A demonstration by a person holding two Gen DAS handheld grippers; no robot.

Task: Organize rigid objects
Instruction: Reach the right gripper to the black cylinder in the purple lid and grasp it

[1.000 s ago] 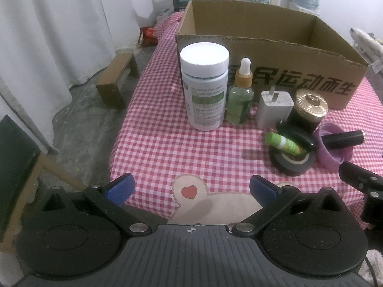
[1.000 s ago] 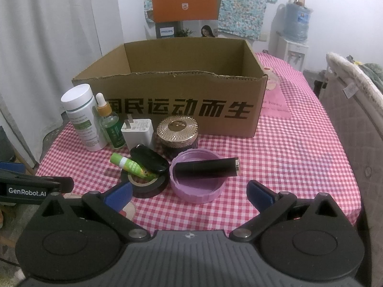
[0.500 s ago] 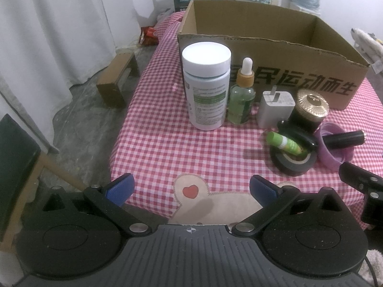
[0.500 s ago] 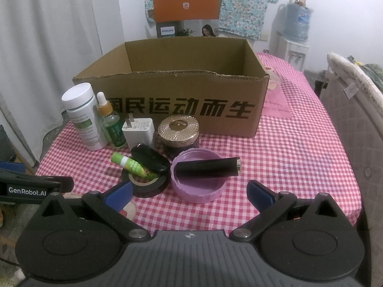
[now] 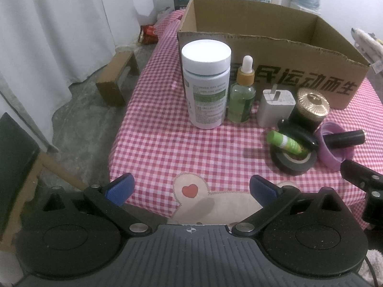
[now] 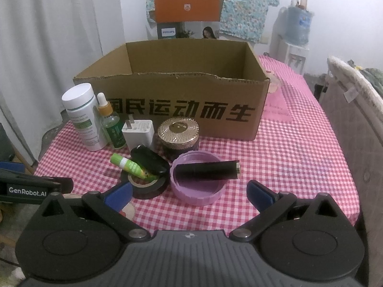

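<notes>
A cluster of hard little things sits on the red-and-white checked tablecloth (image 6: 282, 167), just in front of the open corrugated cardboard box (image 6: 182, 112) with bold black characters printed on its front wall. From my left: a tall white plastic jar (image 5: 206, 86) with a smooth round lid, a green glass dropper bottle (image 5: 241, 98) touching its side, a boxy white plug adapter (image 5: 275, 110) with its metal prongs up, and a dark squat jar with a ribbed gold lid (image 6: 178, 131). Nearer me, a glossy black roll of tape (image 6: 146, 186) carries a green tube (image 6: 129, 166) and a black oval piece (image 6: 149, 161), and beside it a shallow lilac plastic lid (image 6: 198, 186) lies rim-up with a matte black cylinder (image 6: 208, 169) across it. My left gripper (image 5: 191, 189) hovers over the table's near edge, blue pads spread wide and holding nothing; my right gripper (image 6: 189, 191) is likewise released, just short of the lilac lid.
</notes>
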